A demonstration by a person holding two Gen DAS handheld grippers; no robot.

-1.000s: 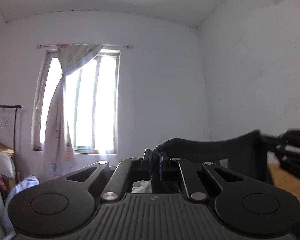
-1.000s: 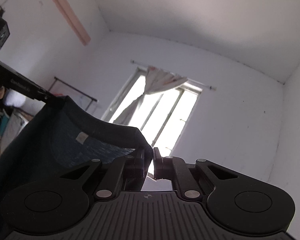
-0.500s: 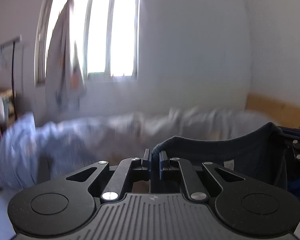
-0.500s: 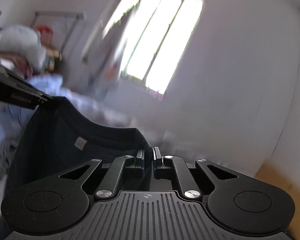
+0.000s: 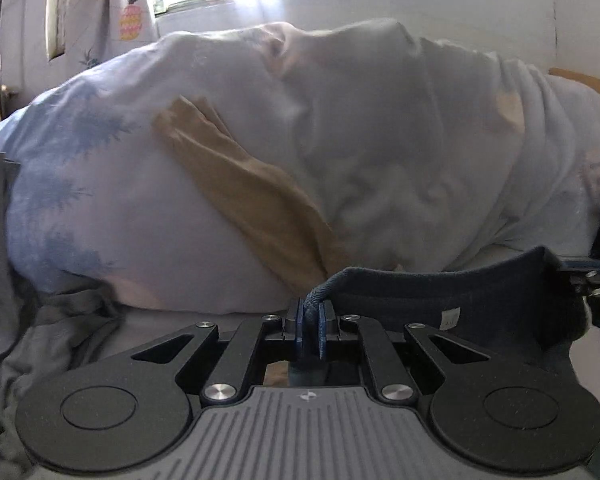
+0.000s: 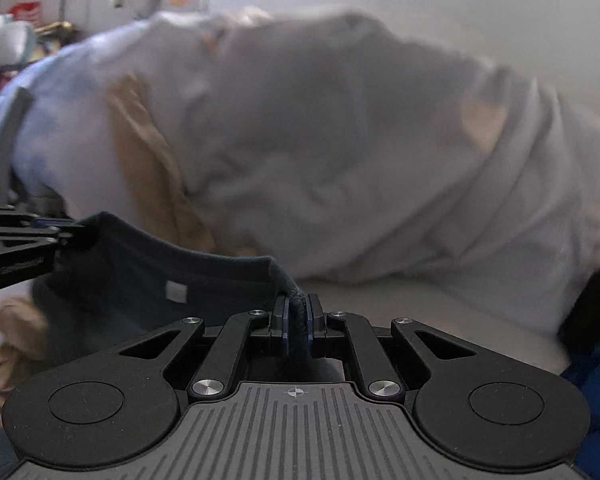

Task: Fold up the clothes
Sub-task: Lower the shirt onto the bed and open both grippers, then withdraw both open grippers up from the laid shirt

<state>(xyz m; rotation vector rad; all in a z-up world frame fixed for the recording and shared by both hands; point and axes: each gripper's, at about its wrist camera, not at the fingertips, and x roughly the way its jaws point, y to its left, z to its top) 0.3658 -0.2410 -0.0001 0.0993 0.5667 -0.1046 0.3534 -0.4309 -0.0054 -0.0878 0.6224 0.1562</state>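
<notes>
Pinching the dark shirt (image 5: pixel 460 296) at its neckline, the left gripper (image 5: pixel 310 322) and right gripper (image 6: pixel 296 320) are clamped tight on its shoulders. It looks light and limp, best held there. Its body hangs unseen at 6 o'clock. At 12 o'clock lies a blurred duvet (image 5: pixel 380 140).

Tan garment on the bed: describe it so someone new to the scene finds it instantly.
Start at the big heap of white bedding that fills the bed under the window. On its left slope lies the tan garment, a long strip that runs diagonally down toward the dark shirt. It is the only sandy-brown piece there; its neighbours are white, blue-printed or grey.
</notes>
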